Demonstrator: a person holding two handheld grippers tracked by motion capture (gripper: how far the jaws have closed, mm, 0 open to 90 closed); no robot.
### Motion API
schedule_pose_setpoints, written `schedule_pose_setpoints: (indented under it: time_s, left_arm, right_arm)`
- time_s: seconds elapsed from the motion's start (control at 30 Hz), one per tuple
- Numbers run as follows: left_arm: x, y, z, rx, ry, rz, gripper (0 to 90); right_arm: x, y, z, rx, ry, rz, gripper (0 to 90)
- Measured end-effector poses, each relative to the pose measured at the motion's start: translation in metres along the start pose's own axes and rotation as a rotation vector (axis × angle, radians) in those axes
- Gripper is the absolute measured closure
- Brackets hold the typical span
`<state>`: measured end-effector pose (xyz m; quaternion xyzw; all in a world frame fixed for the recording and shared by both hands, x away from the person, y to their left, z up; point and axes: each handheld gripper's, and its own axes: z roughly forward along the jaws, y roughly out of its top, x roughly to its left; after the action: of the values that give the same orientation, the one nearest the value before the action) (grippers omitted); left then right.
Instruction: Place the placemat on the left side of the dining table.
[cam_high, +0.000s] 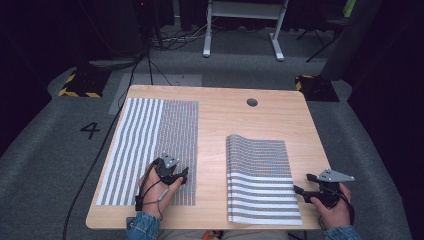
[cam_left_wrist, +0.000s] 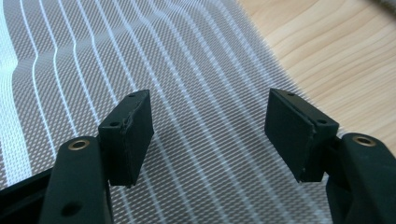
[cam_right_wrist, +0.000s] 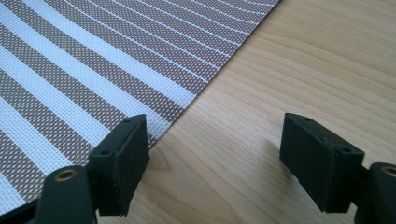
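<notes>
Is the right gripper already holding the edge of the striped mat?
No, the right gripper is open, with its jaws apart above the bare wooden table, just beside the edge of the striped mat.

The high view looks forward and down over the whole tabletop (cam_high: 220, 112). Each gripper view sits low and close: the left over the left striped mat (cam_left_wrist: 140, 56), the right at the right striped mat's (cam_right_wrist: 84, 60) edge.
</notes>
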<state>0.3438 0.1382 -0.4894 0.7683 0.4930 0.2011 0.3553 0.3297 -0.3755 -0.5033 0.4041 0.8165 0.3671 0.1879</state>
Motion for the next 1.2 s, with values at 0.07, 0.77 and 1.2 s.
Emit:
schedule_pose_setpoints:
  time_s: [0.07, 0.77, 1.2]
  left_arm:
    - [-0.007, 0.003, -0.007, -0.015, -0.017, 0.018, 31.9]
    - [-0.076, 0.007, -0.044, -0.049, -0.262, 0.177, 29.7]
    - [-0.103, -0.008, -0.036, 0.002, -0.364, 0.269, 29.4]
  right_arm:
    - [0.0, 0.0, 0.0, -0.003, 0.001, -0.002, 23.8]
    - [-0.001, 0.0, 0.0, 0.002, 0.01, -0.005, 23.5]
    - [-0.001, 0.0, 0.001, -0.002, 0.015, -0.003, 23.2]
